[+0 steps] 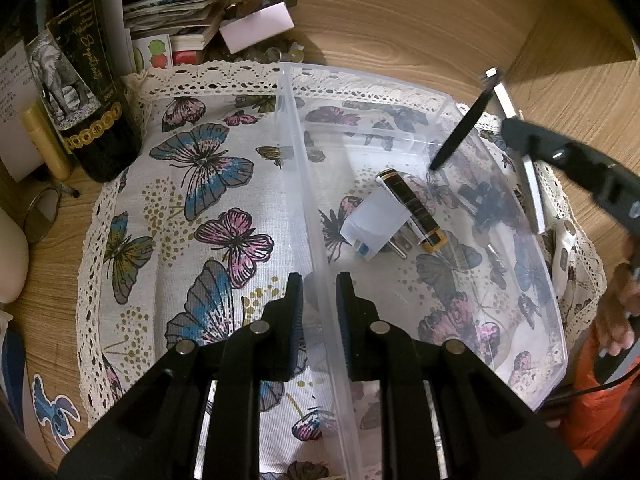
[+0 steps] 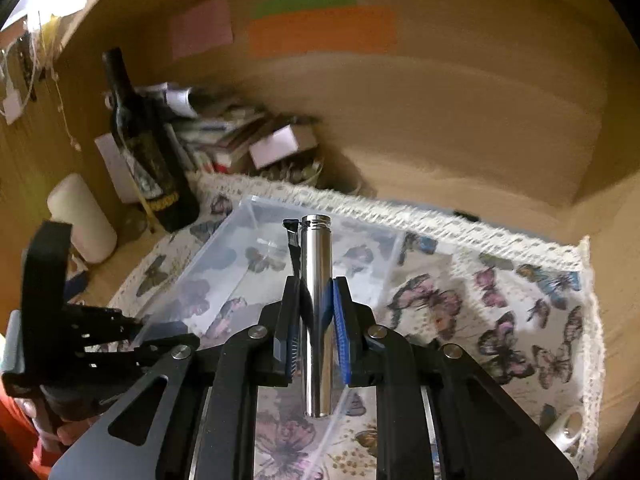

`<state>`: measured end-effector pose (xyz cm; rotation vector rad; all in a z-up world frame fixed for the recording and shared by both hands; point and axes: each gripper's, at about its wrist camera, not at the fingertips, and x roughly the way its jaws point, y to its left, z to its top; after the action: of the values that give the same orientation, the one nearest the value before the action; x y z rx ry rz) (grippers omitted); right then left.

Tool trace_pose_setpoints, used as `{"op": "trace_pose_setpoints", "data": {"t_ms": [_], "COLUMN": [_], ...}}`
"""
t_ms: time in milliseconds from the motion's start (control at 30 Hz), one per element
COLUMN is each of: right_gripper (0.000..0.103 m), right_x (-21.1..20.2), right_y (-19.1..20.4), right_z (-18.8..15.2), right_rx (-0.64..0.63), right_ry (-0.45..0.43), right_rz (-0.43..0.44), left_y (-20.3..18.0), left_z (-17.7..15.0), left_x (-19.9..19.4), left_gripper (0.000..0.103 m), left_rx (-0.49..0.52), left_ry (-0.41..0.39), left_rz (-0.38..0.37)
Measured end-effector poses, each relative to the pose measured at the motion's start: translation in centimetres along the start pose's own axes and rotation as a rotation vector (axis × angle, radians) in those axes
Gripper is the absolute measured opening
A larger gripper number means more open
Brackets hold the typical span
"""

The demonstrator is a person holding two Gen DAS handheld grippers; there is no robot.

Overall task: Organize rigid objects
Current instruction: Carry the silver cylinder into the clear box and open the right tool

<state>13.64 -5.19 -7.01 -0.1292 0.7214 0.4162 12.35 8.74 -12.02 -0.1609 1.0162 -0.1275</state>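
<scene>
The left gripper (image 1: 320,300) has its fingers clenched on the near wall of a clear plastic box (image 1: 532,208), the thin rim running up between the two pads. The box sits on a butterfly-print cloth (image 1: 192,208) with a lace edge, spread over a wooden worktop (image 1: 400,20). Inside the box lie a white plug adapter (image 1: 376,220) and, touching it, a dark lighter with a gold end (image 1: 412,208).

The right gripper (image 2: 316,304) is grasping a shiny metal tube (image 2: 318,320), which stands upright between its blue pads above the box; a slim black stick (image 2: 294,252) shows just beside the tube. From the left wrist view, that stick hangs tilted over the far right corner of the box.

A dark wine bottle (image 1: 80,80) stands at the cloth's far left corner, beside a pile of books and papers (image 1: 180,12).
</scene>
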Motion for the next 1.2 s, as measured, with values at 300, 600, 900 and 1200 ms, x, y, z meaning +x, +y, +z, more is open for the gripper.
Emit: {"op": "trace_pose_setpoints", "data": {"t_ms": [300, 600, 900, 1200], "right_gripper": [0.014, 0.015, 0.016, 0.030], "right_x": [3.8, 5.7, 4.3, -0.8], "right_y": [1.1, 1.5, 1.6, -1.0], "right_z": [-0.5, -1.1, -0.5, 0.6], "right_rx": [-0.046, -0.091, -0.091, -0.048], "right_ry": [0.140, 0.227, 0.175, 0.021], "right_rz": [0.013, 0.014, 0.005, -0.080], "left_y": [0.1, 0.1, 0.1, 0.1], "left_z": [-0.1, -0.1, -0.1, -0.1], "left_x": [-0.1, -0.1, -0.1, -0.1], "left_gripper": [0.017, 0.017, 0.017, 0.017], "left_rx": [0.001, 0.001, 0.001, 0.002], "left_ry": [-0.002, -0.001, -0.001, -0.001], "left_rz": [-0.004, -0.004, -0.004, -0.004]}}
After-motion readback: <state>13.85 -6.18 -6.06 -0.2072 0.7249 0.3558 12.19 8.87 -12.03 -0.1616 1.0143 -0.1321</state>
